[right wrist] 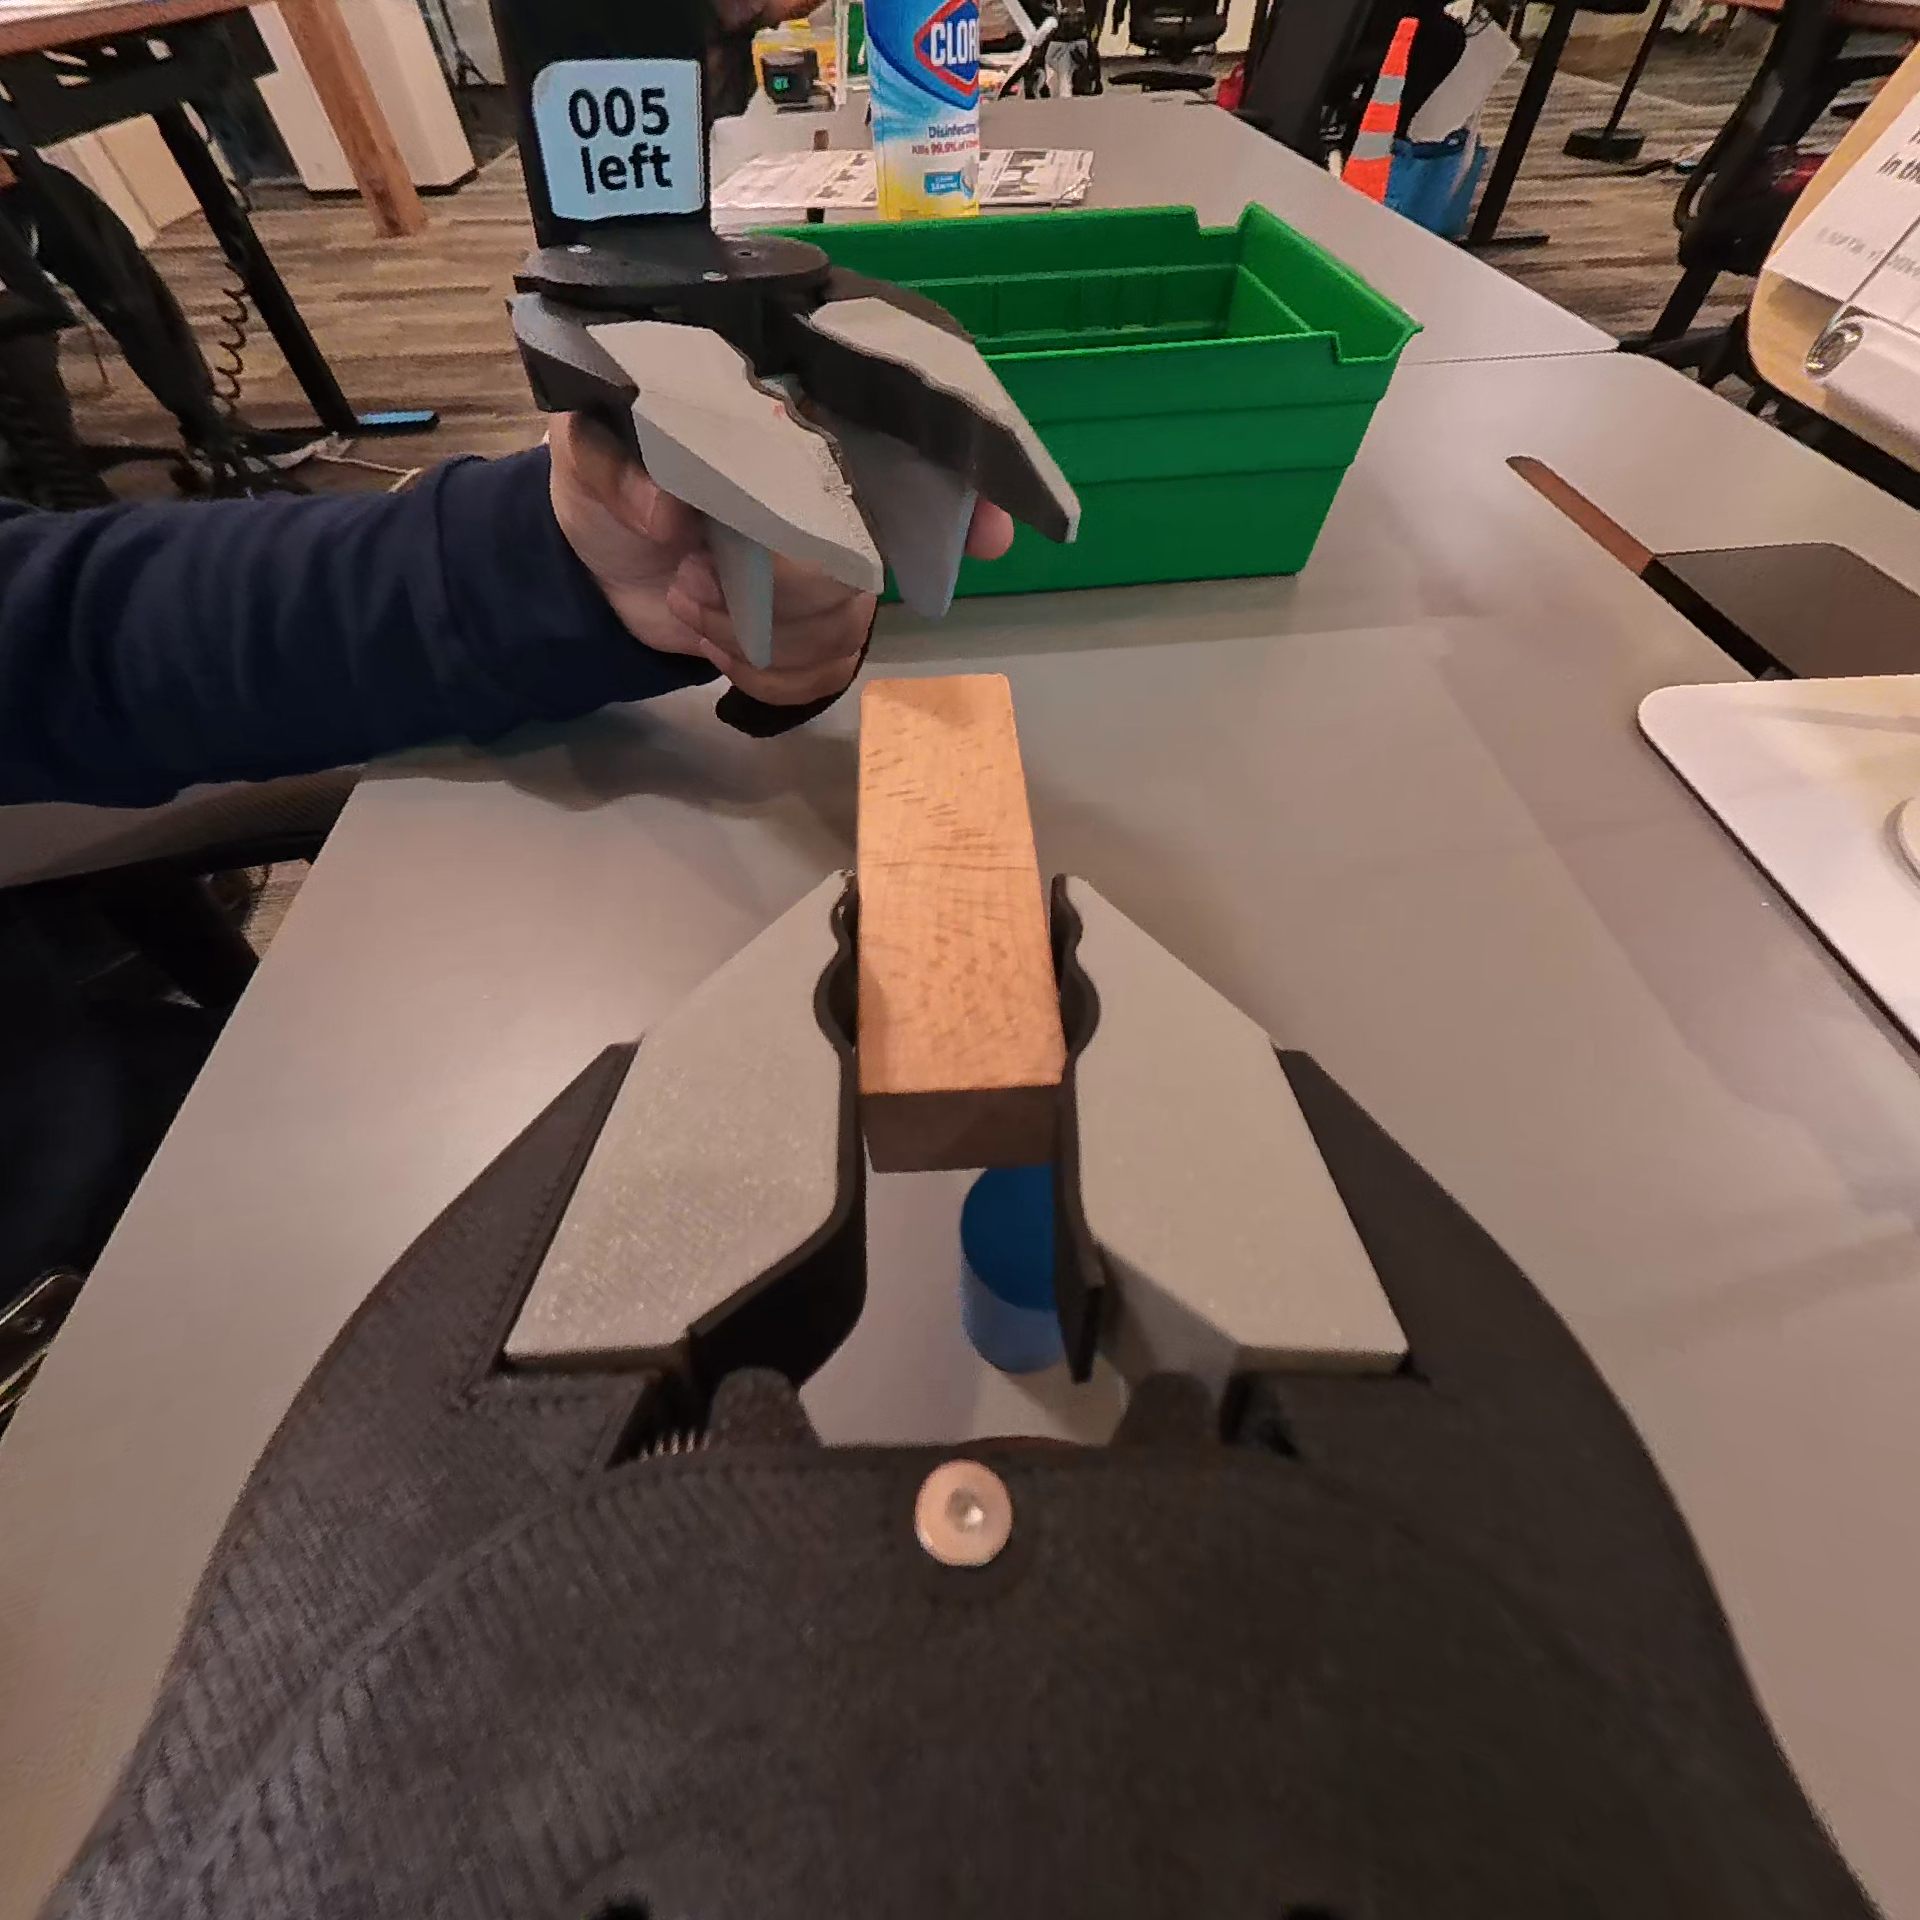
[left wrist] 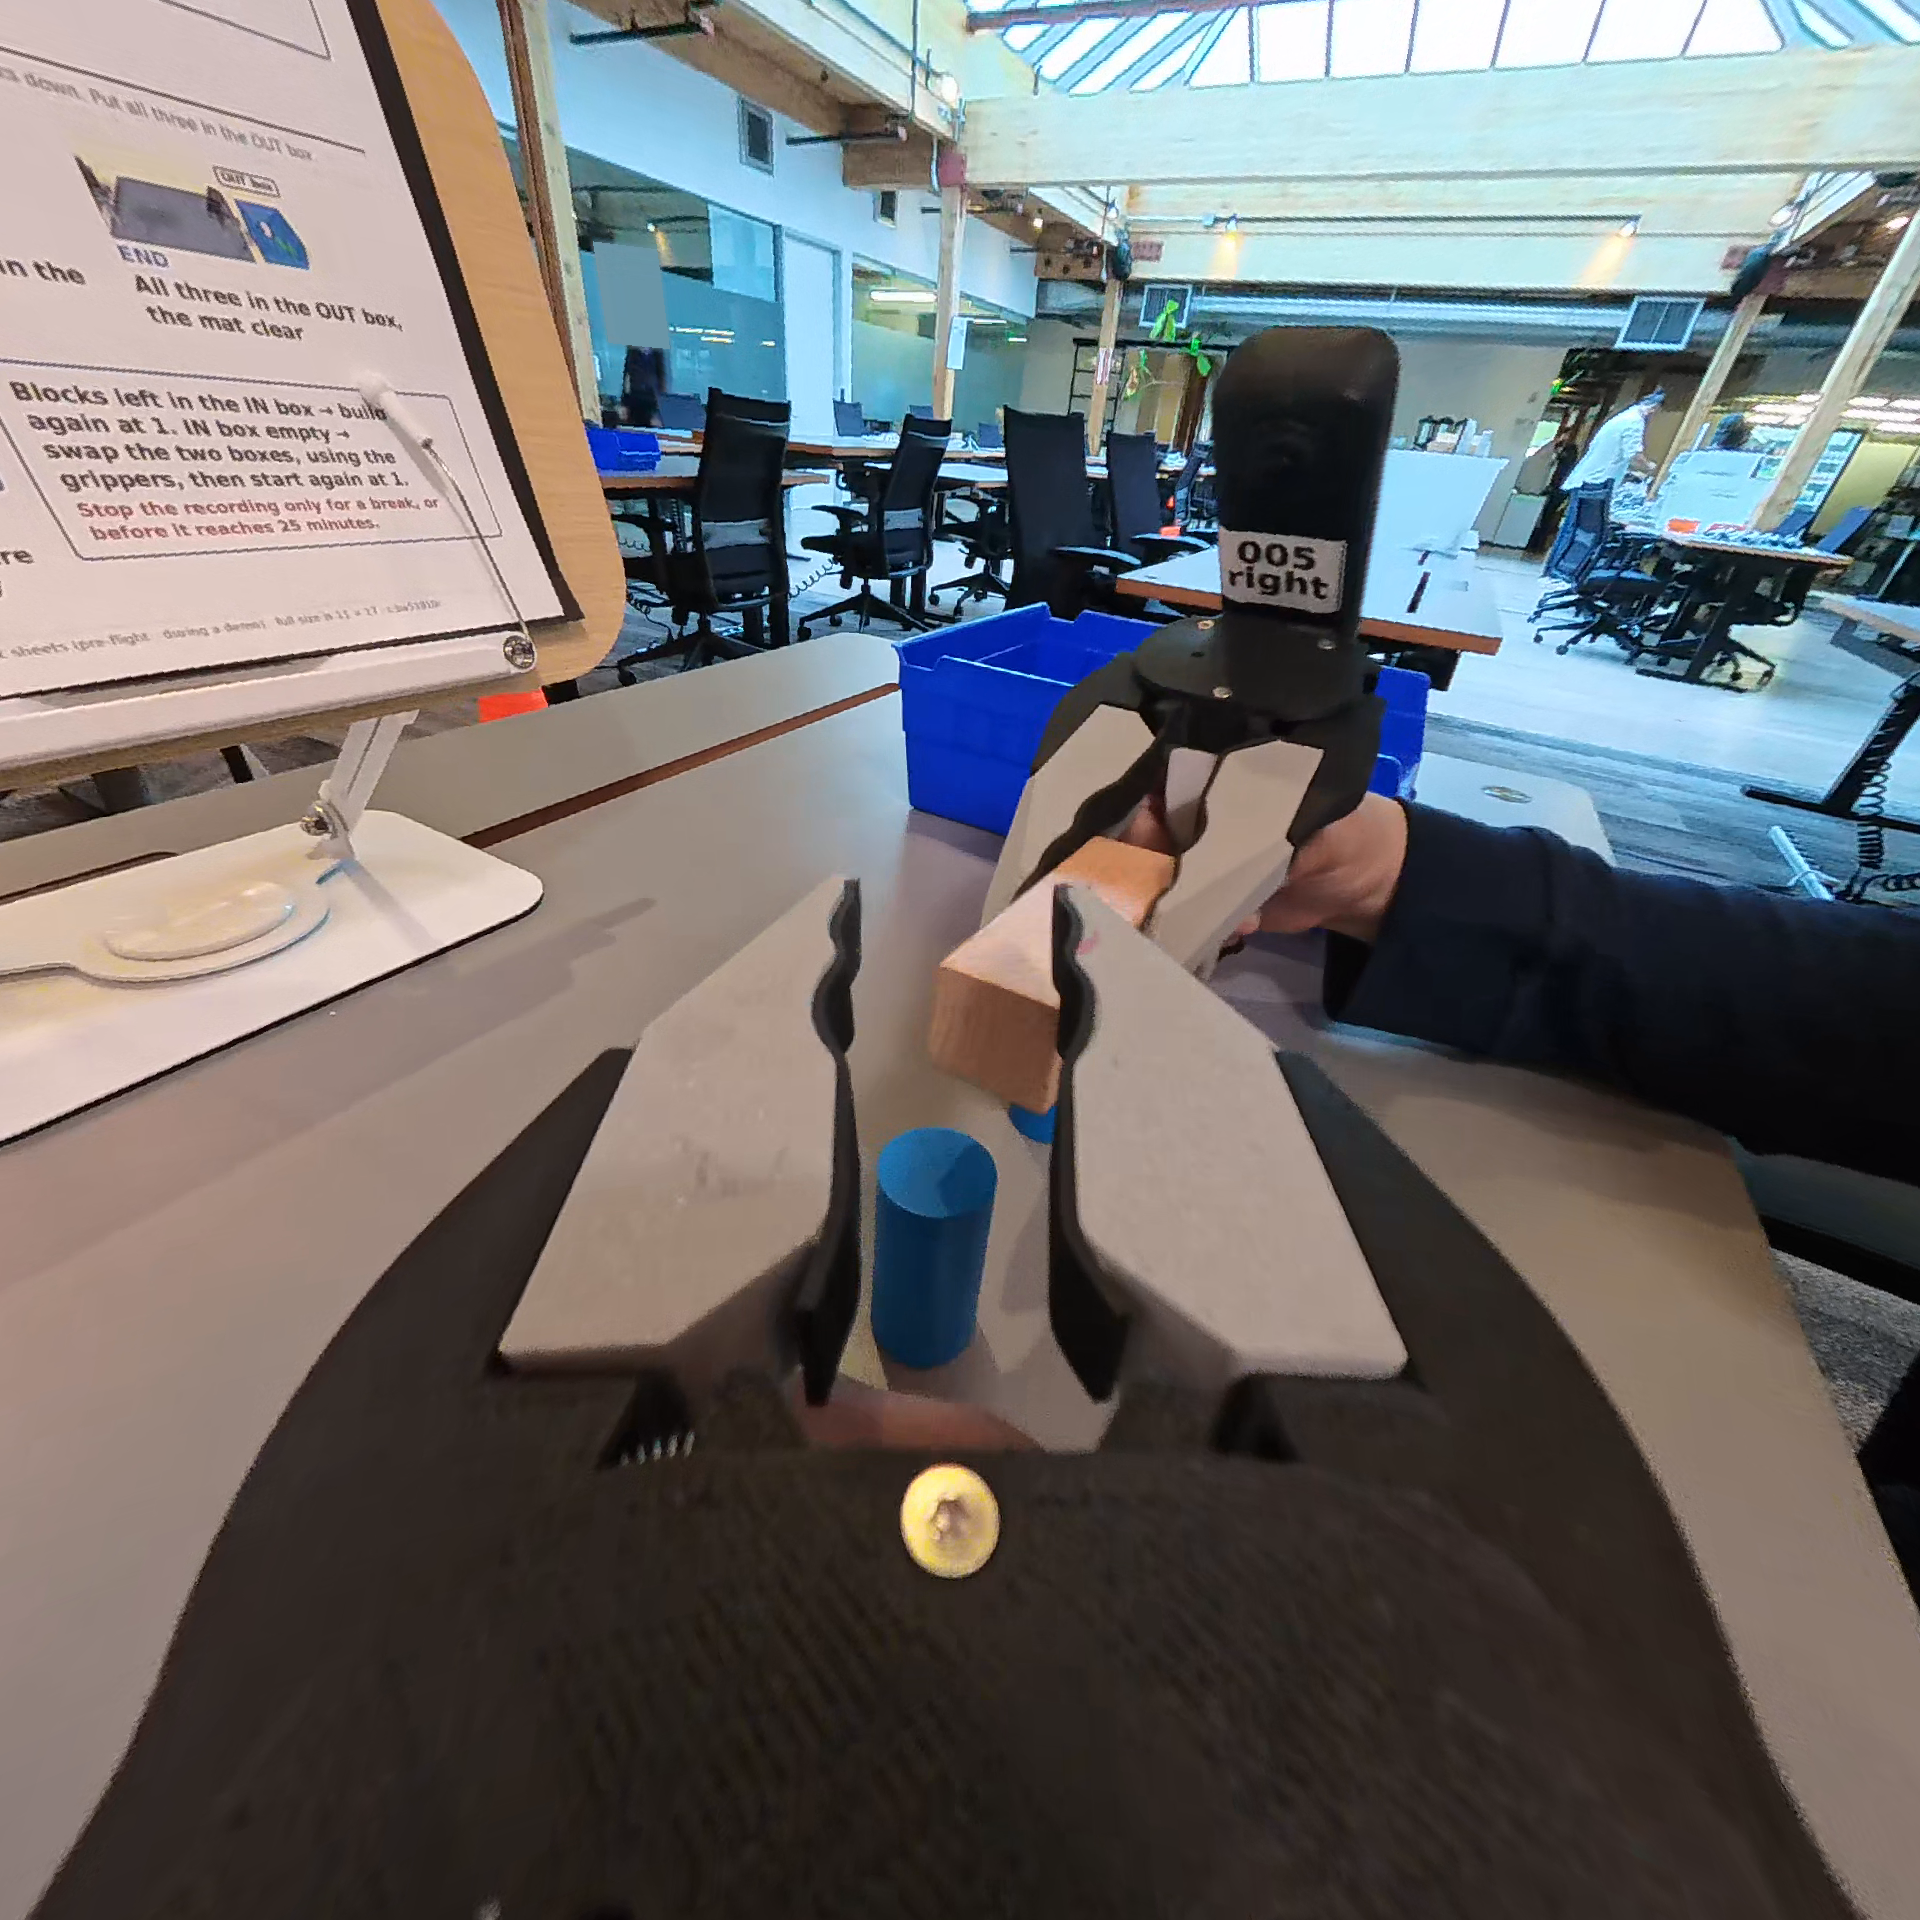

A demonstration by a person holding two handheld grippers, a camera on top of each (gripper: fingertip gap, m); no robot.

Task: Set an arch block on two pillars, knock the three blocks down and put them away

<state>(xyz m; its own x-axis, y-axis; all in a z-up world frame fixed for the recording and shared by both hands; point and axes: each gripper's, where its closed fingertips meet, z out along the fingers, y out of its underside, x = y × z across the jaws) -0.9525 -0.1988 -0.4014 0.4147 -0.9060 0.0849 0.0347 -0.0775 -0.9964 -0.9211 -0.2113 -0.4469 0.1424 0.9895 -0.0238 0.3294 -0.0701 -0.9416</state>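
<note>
My right gripper clamps the wooden arch block, half-hiding one blue pillar; my left gripper stands apart, gripping nothing.

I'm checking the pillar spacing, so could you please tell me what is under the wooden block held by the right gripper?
Under the wooden block, one upright blue cylinder stands on the grey table beneath its near end. Beneath the far end, the left wrist view shows only a sliver of blue; the rest is covered.
</note>
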